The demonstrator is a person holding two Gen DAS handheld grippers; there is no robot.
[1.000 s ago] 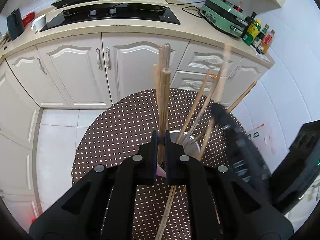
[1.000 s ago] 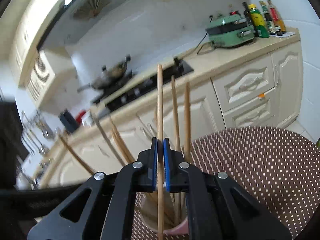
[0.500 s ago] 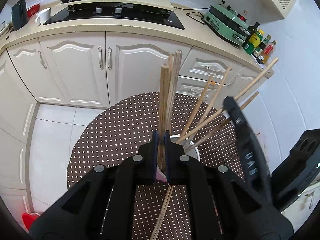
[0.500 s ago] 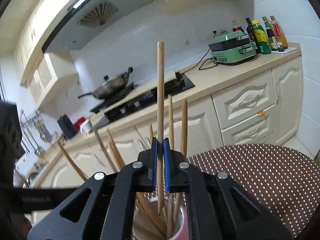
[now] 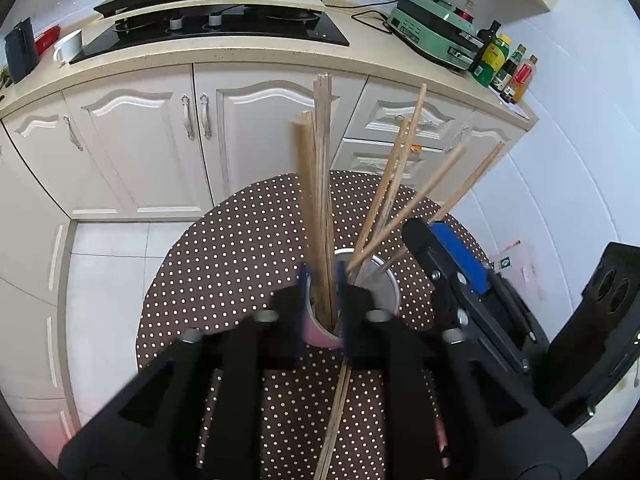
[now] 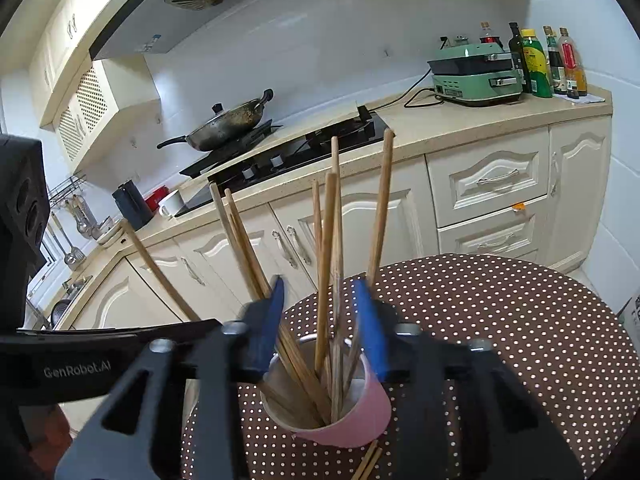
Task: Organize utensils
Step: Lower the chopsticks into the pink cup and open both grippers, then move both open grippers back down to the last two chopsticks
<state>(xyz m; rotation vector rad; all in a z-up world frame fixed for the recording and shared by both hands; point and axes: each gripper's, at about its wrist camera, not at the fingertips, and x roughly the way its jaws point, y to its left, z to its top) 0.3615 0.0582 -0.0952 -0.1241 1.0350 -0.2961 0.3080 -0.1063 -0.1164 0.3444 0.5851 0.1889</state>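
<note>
Right gripper (image 6: 320, 320): I hold it above the cup (image 6: 340, 412); blue pads (image 6: 370, 328) spread wide, nothing between them but free-standing chopsticks.
Left gripper (image 5: 323, 292): I hold it at the cup rim; pads parted, a blurred bundle (image 5: 318, 200) stands in the gap. Contact with the pads: cannot tell.
Cup: pink outside, pale inside, upright on the table (image 6: 520, 340).
Chopsticks (image 6: 334, 260): wooden, ends in the cup, tops fanned out; some lean toward my left, some stand near upright.
Loose chopsticks (image 5: 336, 420): flat on the dotted cloth, just beside the cup base, running under my left gripper.
Table: round, brown cloth with white dots.
Background: cabinets (image 5: 140, 152), hob (image 5: 208, 28), wok (image 6: 224, 124).
</note>
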